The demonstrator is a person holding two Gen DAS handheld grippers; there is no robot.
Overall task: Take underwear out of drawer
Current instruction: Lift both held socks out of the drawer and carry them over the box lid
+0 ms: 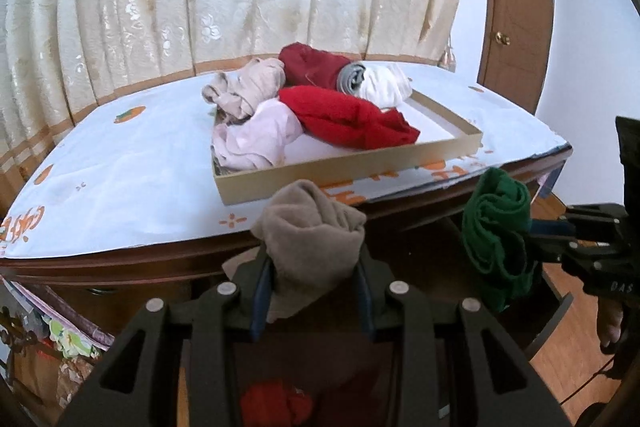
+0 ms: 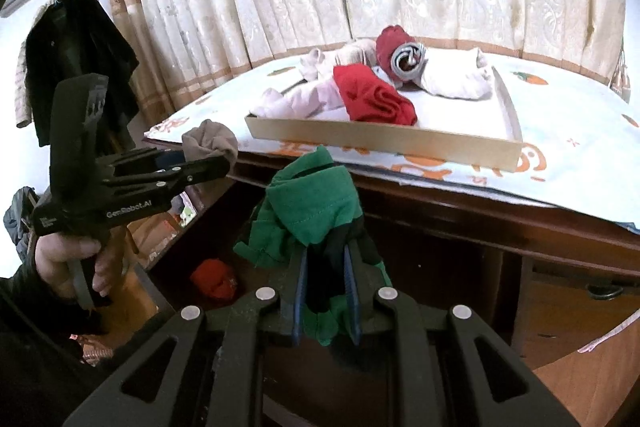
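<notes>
My left gripper (image 1: 314,263) is shut on a rolled taupe underwear (image 1: 310,227), held above the open drawer (image 1: 558,311) in front of the table edge. That gripper (image 2: 208,163) and the taupe roll (image 2: 212,141) also show at the left of the right wrist view. My right gripper (image 2: 326,259) is shut on a rolled green underwear (image 2: 316,203), which hangs at the right in the left wrist view as the green roll (image 1: 498,239). A red underwear (image 2: 214,277) lies down in the drawer, and the same red piece (image 1: 276,403) shows low in the left wrist view.
A shallow cardboard tray (image 1: 348,169) on the white tablecloth (image 1: 120,167) holds several rolled garments in red, pink, beige, white and grey. The tray (image 2: 380,143) sits near the table's front edge. Curtains hang behind; a wooden door (image 1: 516,7) stands at the right; dark clothes (image 2: 80,47) hang at the left.
</notes>
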